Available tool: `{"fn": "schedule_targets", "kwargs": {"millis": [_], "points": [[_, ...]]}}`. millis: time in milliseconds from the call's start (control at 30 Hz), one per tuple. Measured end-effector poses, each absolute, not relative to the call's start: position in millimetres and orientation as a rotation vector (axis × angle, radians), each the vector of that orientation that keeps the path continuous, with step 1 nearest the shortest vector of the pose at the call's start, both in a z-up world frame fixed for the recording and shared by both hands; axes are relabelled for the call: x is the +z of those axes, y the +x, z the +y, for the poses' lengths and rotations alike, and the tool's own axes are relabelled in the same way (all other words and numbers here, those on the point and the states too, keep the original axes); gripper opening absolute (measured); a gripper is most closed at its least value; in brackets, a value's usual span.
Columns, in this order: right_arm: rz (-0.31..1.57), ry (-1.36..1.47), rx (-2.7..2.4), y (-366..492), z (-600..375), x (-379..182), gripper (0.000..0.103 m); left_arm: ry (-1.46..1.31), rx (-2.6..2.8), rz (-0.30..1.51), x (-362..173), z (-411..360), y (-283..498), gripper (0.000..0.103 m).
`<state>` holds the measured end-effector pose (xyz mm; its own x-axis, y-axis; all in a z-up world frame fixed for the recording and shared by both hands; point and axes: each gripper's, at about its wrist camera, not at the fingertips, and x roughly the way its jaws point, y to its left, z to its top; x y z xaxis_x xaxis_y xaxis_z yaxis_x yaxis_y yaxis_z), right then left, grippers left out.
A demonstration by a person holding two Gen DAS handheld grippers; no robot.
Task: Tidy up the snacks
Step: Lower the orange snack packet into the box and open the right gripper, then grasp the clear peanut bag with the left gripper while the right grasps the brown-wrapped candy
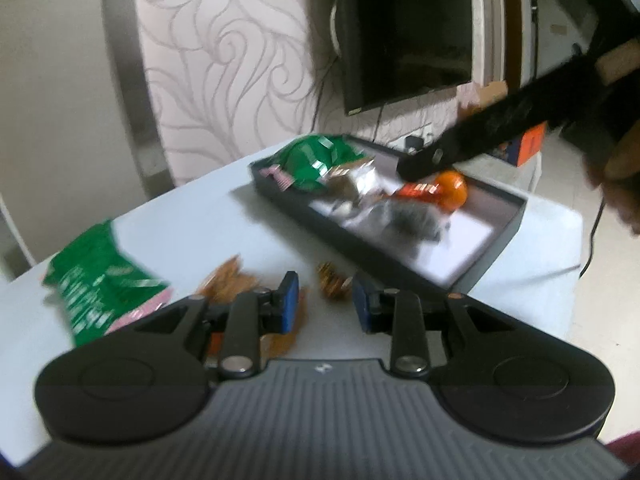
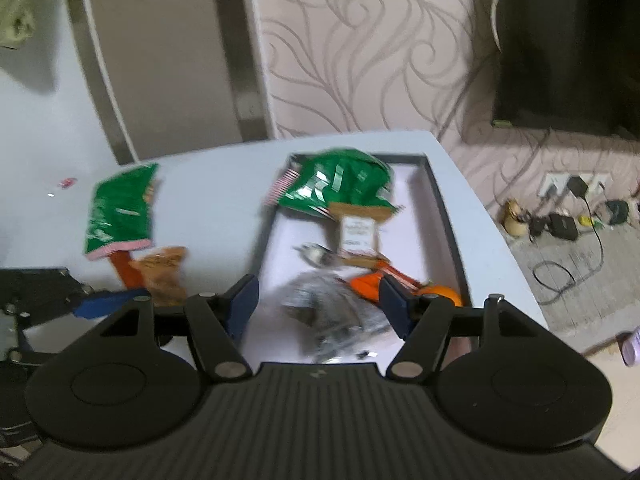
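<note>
snacks are split between two places: several already lie in the dark tray (image 2: 444,204) at the far right of the white table (image 2: 208,184), among them a green packet (image 2: 340,184), a grey crinkled wrapper (image 2: 328,304) and an orange piece (image 2: 440,294), while a second green packet (image 1: 100,280), a brown snack packet (image 1: 232,280) and a small gold-brown sweet (image 1: 334,282) lie loose on the bare tabletop.

the right gripper (image 2: 318,304) hangs over the near end of the tray with its jaws spread wide and nothing pinched; the grey wrapper lies beneath the gap, not pressed by either pad. by the look of it, a drop into the tray is just done there.

the left gripper (image 1: 324,302) sits low over the loose items with its jaws narrow and nothing visibly between the blue pads (image 1: 290,300); the gold-brown sweet lies just ahead of the gap and the brown packet just beside the left pad.

the step in hand seems to be picking the next loose snack. to do it well, the left jaws need to widen before descending, then centre on one item only, closing across its narrow side. the sweet is small and may skid on the smooth top, so a slow, square approach is best. both views are blurred, so fine contact is hard to read.
</note>
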<state>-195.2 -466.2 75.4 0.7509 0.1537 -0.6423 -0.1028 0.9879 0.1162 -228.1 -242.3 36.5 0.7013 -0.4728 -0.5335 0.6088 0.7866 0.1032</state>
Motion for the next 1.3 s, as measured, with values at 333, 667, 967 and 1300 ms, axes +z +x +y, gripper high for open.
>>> {"fn": "schedule_targets", "kwargs": {"millis": [333, 667, 967, 1300], "points": [[0.790, -0.103, 0.347, -188.6, -378.3, 54.1, 0.051, 0.245, -0.509, 0.532, 35.0, -205.1, -224.3, 0.032], [0.874, -0.206, 0.237, -156.8, -348.8, 18.5, 0.039, 0.238, -0.474, 0.529, 39.1, -182.6, -218.3, 0.032], [0.877, -0.155, 0.242, -160.1, -352.4, 10.9, 0.027, 0.246, -0.508, 0.530, 34.5, -190.9, -200.3, 0.033], [0.917, -0.087, 0.271, -197.3, -358.6, 14.4, 0.027, 0.293, -0.553, 0.512, 23.9, -224.9, -158.2, 0.078]]}}
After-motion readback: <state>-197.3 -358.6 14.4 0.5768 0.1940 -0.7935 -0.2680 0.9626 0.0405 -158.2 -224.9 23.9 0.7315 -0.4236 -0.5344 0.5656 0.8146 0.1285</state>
